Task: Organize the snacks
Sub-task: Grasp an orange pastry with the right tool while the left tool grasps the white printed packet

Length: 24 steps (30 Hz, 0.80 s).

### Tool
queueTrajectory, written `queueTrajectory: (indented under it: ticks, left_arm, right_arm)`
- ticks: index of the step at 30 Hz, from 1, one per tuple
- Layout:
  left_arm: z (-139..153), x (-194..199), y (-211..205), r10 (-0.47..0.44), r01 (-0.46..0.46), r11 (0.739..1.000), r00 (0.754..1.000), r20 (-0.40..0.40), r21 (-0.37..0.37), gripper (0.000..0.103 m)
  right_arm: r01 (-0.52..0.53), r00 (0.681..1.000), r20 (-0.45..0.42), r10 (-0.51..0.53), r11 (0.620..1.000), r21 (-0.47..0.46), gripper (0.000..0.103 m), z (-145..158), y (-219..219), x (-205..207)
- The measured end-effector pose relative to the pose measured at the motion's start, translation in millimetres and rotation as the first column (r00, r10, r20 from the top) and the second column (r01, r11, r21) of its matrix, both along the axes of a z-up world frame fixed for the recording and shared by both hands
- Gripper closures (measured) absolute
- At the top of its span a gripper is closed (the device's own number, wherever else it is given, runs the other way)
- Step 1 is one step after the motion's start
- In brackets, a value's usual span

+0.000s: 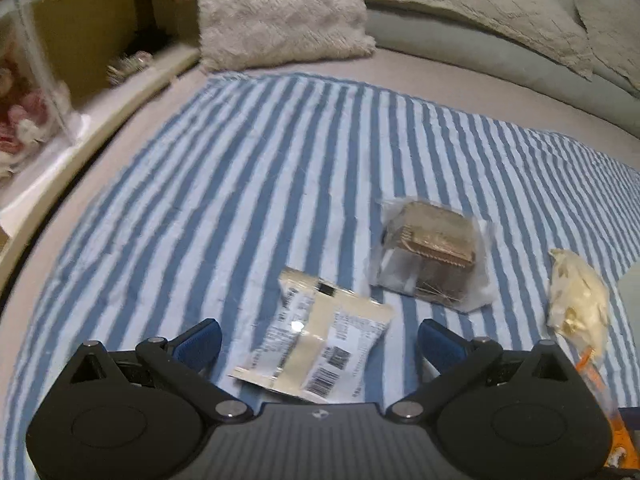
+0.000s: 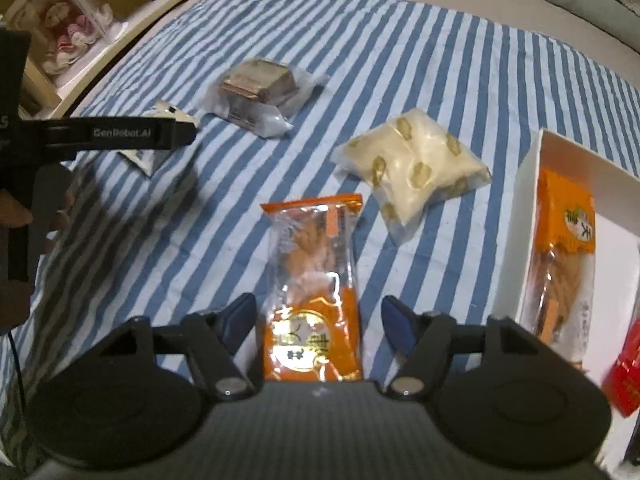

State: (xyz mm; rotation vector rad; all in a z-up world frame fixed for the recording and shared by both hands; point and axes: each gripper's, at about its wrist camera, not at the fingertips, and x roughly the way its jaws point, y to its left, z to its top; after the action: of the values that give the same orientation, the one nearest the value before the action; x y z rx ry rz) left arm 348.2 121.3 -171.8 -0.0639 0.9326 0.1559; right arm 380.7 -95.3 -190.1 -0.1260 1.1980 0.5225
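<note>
A blue and white striped cloth (image 1: 280,152) lies spread over a bed, and the snacks are scattered on it.

In the left wrist view, the left gripper (image 1: 318,340) hangs over the cloth with its fingers wide apart and nothing pressed between them. A flat beige packet (image 1: 320,344) with printed labels and barcodes lies on the cloth below the gap of the fingers; I cannot tell if it touches them. Further off, to the right, a brown cake in clear wrap (image 1: 432,252) rests on the cloth. A cream-coloured packet (image 1: 576,300) lies near the right edge of this view. A fluffy pillow (image 1: 280,12) stands at the head of the bed.

In the right wrist view, the right gripper (image 2: 318,320) points down at an orange snack packet (image 2: 316,280) that lies on the cloth between its fingers. The fingers are apart and do not press on it. The cream-coloured packet with gold marks lies beyond it to the right, and the wrapped brown cake is further away to the left. At the right edge stands a white box (image 2: 528,208), and one more orange packet (image 2: 564,256) lies inside it. A red packet (image 2: 624,376) shows at the lower right corner.
</note>
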Motion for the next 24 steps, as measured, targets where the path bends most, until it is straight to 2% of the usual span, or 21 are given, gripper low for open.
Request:
queueTrajectory:
  ticks: [4, 9, 14, 18, 24]
  left_arm:
    - [1, 1, -2, -0.052, 0.051, 0.998, 0.998, -0.019, -0.023, 0.002]
    - [4, -1, -7, -0.104, 0.1, 0.991, 0.994, -0.042, -0.083, 0.02]
    - [5, 1, -10, -0.084, 0.079, 0.993, 0.995, -0.05, -0.091, 0.036]
    - [4, 3, -11, -0.067, 0.063, 0.996, 0.996, -0.059, -0.069, 0.049]
    - [6, 3, -10, -0.053, 0.047, 0.996, 0.996, -0.075, -0.07, 0.054]
  right_arm:
    - [-0.003, 1.0, -0.017, 0.004, 1.0, 0.014, 0.032, -4, 1, 6]
    - [-0.032, 0.999, -0.02, 0.033, 0.999, 0.02, 0.043, -3, -1, 4]
    - [-0.031, 0.999, -0.025, 0.032, 0.999, 0.036, 0.052, -3, 1, 5]
    - [-0.035, 0.999, -0.017, 0.035, 0.999, 0.038, 0.054, -1, 1, 3]
    - [-0.045, 0.999, -0.004, 0.045, 0.998, 0.05, 0.057, 11, -5, -2]
